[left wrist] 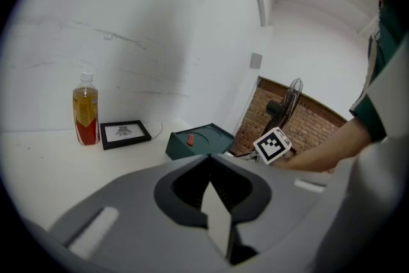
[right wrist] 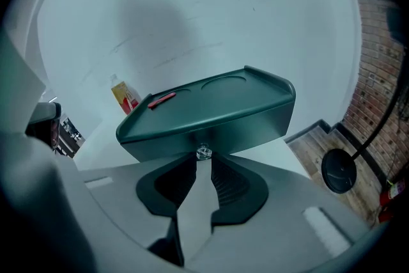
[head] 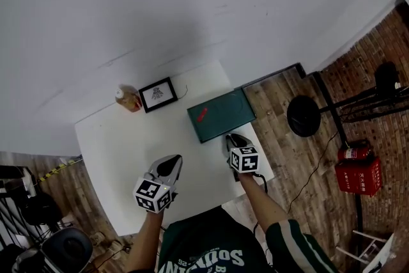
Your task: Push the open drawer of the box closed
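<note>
I have the right gripper at the near face of the green box. In the right gripper view its jaws are narrow, and the small clear knob on that face is pinched between their tips. The box face fills the view just beyond the gripper. I cannot make out a gap showing how far the drawer stands out.

The box lies on the white worktop with its right end at the worktop's right edge, and I cannot tell whether it overhangs. Beyond that edge the wood floor drops away, with a round black stand base well to the box's right. A strip of bare worktop lies behind the box before the white wall. A small red piece lies on the box lid near its left end.

Left of the box there is open worktop. A black picture frame lies near the box's far left corner, and a bottle stands just beyond the frame, both clear of the box.

My left gripper hovers over the worktop, near and left of the box and well apart from it. Its jaws are pressed together on nothing, as the left gripper view shows.
</note>
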`<state>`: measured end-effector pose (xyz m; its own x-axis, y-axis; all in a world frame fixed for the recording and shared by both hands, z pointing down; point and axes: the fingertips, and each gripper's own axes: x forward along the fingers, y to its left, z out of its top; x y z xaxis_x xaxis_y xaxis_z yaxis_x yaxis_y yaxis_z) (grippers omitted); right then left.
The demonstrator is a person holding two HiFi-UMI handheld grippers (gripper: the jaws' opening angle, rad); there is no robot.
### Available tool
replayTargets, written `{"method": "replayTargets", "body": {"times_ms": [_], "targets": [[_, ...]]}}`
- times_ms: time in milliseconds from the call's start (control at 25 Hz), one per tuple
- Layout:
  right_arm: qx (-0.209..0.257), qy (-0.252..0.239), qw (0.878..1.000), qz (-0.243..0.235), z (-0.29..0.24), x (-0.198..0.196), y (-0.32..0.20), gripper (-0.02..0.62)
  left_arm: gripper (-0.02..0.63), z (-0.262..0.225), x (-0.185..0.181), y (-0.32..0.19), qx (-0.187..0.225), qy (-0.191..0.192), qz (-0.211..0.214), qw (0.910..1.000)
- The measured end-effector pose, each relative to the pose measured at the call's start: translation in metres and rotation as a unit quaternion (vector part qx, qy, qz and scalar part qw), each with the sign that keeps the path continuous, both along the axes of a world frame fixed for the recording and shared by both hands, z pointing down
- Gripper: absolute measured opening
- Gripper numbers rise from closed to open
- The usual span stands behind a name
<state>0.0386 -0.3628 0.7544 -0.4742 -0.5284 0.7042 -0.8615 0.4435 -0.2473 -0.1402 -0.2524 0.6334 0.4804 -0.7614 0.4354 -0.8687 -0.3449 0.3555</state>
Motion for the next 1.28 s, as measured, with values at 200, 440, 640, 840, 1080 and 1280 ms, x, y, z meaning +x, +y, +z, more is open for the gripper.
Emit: {"method": "replayTargets", "body": {"times_ms": [200,440,640,840,1080,1280], "targets": [[-0.005,0.003,1.0,0.007,0.0,0.002,0.006,0.071,0.052,-0.002,0.002,0.006,0.003,-0.001,0.001,1.0],[0.0,-0.014,1.0,0.0,-0.014,0.012,0.03,0.069,0.052,-0.011,0.009,0.006,0.02,-0.007,0.007,0.9997],[0.054,-0.024,0.998,-0.015,-0.053,0.019,0.039,0.002,0.052,-0.026,0.013,0.007,0.043,-0.016,0.007,0.9989],[0.126,-0.03,0.991,-0.033,-0.112,0.021,0.043,0.002,0.052,-0.051,0.02,0.012,0.071,-0.026,0.007,0.9971],[0.23,-0.043,0.97,-0.069,-0.192,0.014,0.05,0.002,0.052,-0.087,0.023,0.008,0.112,-0.035,0.002,0.9931],[0.264,-0.077,0.959,-0.067,-0.235,0.016,0.061,0.002,0.052,-0.111,0.03,0.006,0.137,-0.038,0.0,0.9899]]}}
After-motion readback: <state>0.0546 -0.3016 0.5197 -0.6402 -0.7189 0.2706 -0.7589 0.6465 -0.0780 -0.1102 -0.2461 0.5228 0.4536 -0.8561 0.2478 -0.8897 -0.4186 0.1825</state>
